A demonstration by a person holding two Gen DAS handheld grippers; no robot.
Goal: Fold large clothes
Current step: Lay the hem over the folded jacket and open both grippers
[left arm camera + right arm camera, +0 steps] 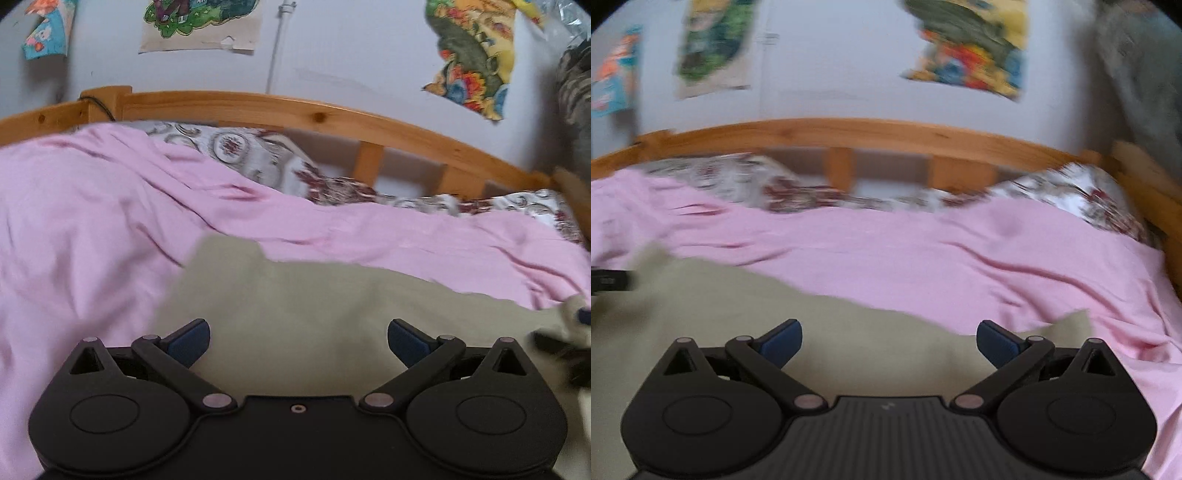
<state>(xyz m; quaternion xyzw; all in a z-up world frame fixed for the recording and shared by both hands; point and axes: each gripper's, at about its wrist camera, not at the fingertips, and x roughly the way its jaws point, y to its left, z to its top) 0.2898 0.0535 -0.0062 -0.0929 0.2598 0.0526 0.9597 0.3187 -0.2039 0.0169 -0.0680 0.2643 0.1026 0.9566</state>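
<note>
Garment: olive-khaki cloth point(295, 321) lies flat on pink bedsheet point(92, 229), near edge of bed
Long axis: runs left-right across both views; far edge slants, higher at left end in left wrist view
Ends: squared tab at far-left corner; pointed corner at right end in right wrist view point(1075, 321)
Left gripper point(298, 341): fingers spread wide, grasping nothing; cloth fills the gap between blue pads point(190, 341)
Right gripper point(888, 341): fingers also spread wide, nothing held; cloth under and between them
Contact: can't tell if the pads touch the fabric, both views motion-blurred
Background: wooden bed rail point(258, 105), patterned pillows point(1082, 199), posters on wall point(199, 18)
</note>
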